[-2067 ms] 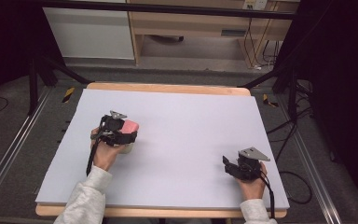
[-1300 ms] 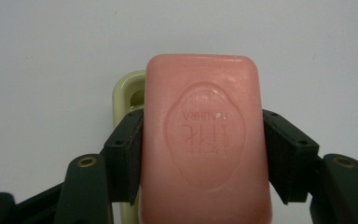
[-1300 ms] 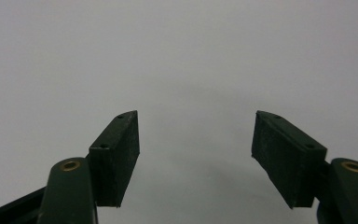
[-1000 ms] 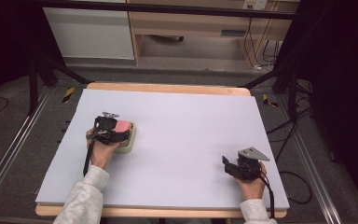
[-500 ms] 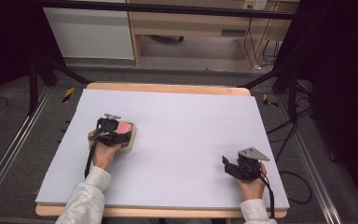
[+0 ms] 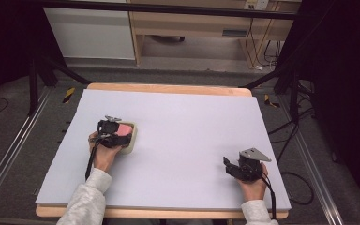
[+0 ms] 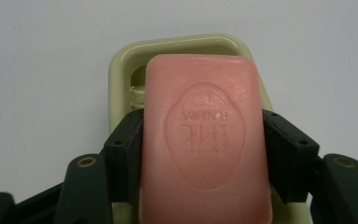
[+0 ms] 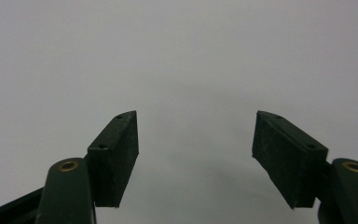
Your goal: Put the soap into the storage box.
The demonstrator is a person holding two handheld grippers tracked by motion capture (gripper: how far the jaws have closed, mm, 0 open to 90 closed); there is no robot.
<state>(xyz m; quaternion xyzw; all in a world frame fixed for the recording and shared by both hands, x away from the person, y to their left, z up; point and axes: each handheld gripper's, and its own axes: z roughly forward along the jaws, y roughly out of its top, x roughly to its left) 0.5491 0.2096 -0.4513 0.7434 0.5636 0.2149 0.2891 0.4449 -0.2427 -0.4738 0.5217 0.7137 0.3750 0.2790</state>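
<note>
Nearest the person's edge of the worktop, two pale sleeves come in from below, each hand carrying a tool. At the right, the right tool sits low on the pale sheet that covers the worktop, its jaws spread apart with nothing between them; in the right gripper view the right tool faces only bare grey surface. A grey three-cornered plate rides on top of it, and a black cable trails back past the wrist.

Farther in and well apart from it, toward the left side, the left tool is clenched on a pink bar of soap. In the left gripper view the left tool presses its black jaws against the two long sides of the soap, whose stamped oval faces the camera. Beneath and beyond the soap lies a pale green soap dish; I cannot tell whether the bar touches it. The dish rests on the sheet.

Beyond the worktop's far wooden edge are grey floor, black stand legs, loose cables and a wooden cabinet.
</note>
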